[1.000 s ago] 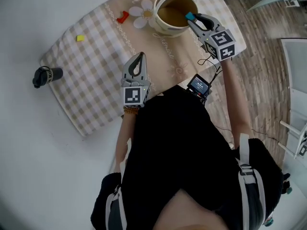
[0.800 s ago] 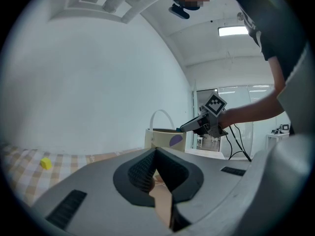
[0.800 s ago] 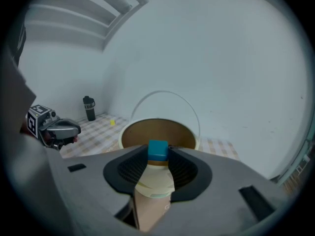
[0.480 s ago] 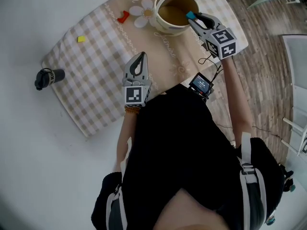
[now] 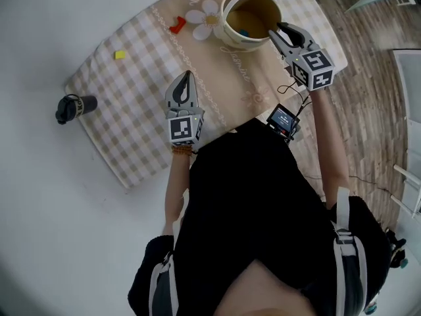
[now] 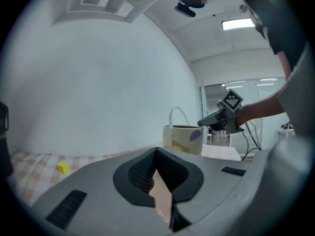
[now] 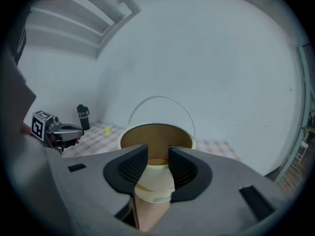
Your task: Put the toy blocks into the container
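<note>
Head view first: the right gripper (image 5: 279, 29) hangs at the near rim of the cream bucket (image 5: 233, 41), its jaws spread with nothing between them. A blue block (image 5: 243, 31) lies inside the bucket just beyond its tips. The left gripper (image 5: 186, 78) sits over the checked cloth (image 5: 131, 130), well apart from the right one, with its jaws pressed together and empty. A red block (image 5: 176, 24) lies ahead of the left gripper, near the bucket. A yellow block (image 5: 120, 54) lies ahead and off to its left, and a black bottle (image 5: 74, 106) stands farther left still (off the cloth, on the white floor). In the left gripper view the two pads meet, with only cloth showing below them. The yellow block (image 6: 62, 167) is ahead to the left, and the bucket (image 6: 183, 139) is ahead to the right with its wire handle raised. The right gripper (image 6: 211, 120) reaches to the bucket's rim. In the right gripper view the pads stand apart and hold nothing, and the bucket's (image 7: 156, 139) open mouth shows straight ahead through the gap. Off to the left are the left gripper (image 7: 69, 132), the yellow block (image 7: 107, 130) beyond it, and the upright bottle (image 7: 82, 117).
</note>
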{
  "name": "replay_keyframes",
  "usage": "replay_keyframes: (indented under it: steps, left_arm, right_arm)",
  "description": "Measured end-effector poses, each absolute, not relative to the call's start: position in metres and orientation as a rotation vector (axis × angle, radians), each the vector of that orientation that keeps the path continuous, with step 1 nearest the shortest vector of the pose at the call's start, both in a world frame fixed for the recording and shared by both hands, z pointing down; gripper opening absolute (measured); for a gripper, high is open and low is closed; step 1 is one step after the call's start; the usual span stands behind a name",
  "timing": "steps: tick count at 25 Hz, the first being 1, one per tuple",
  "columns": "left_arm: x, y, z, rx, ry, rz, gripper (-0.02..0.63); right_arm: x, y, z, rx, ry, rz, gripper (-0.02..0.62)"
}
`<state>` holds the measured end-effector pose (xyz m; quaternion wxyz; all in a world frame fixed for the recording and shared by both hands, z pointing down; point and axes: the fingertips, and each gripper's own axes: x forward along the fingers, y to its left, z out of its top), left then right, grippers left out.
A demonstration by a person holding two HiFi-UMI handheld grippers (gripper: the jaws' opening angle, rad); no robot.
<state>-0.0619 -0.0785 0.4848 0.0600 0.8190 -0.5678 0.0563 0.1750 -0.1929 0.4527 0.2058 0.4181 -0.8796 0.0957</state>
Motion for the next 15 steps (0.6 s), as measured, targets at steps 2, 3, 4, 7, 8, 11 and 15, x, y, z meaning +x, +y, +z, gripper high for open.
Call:
replay_keyframes:
  steps: [2, 3, 4, 7, 8, 11, 15]
  left_arm:
    - [-0.089, -0.092, 0.488, 2.411, -1.813, 0.194, 0.0]
    - [-0.106, -0.099, 0.49, 2.369, -1.866, 0.204, 0.002]
    - [-0.125, -0.106, 0.492, 2.323, -1.921, 0.217, 0.002]
    - [-0.188, -0.124, 0.502, 2.184, -2.057, 0.281, 0.028]
    - [-0.209, -0.13, 0.507, 2.135, -2.095, 0.309, 0.04]
    - [-0.266, -0.144, 0.525, 1.992, -2.182, 0.374, 0.071]
    - [-0.313, -0.166, 0.562, 1.898, -2.152, 0.403, 0.12]
  right_arm:
    - [0.183, -0.188, 0.45, 1.211, -2.468, 0.267, 0.138]
    - [0.187, -0.184, 0.448, 1.242, -2.473, 0.265, 0.139]
    - [0.191, -0.179, 0.445, 1.273, -2.476, 0.264, 0.138]
    - [0.197, -0.16, 0.442, 1.352, -2.464, 0.27, 0.138]
    - [0.198, -0.153, 0.443, 1.369, -2.455, 0.278, 0.138]
    - [0.204, -0.133, 0.45, 1.4, -2.417, 0.31, 0.138]
    - [0.209, -0.116, 0.459, 1.446, -2.369, 0.348, 0.138]
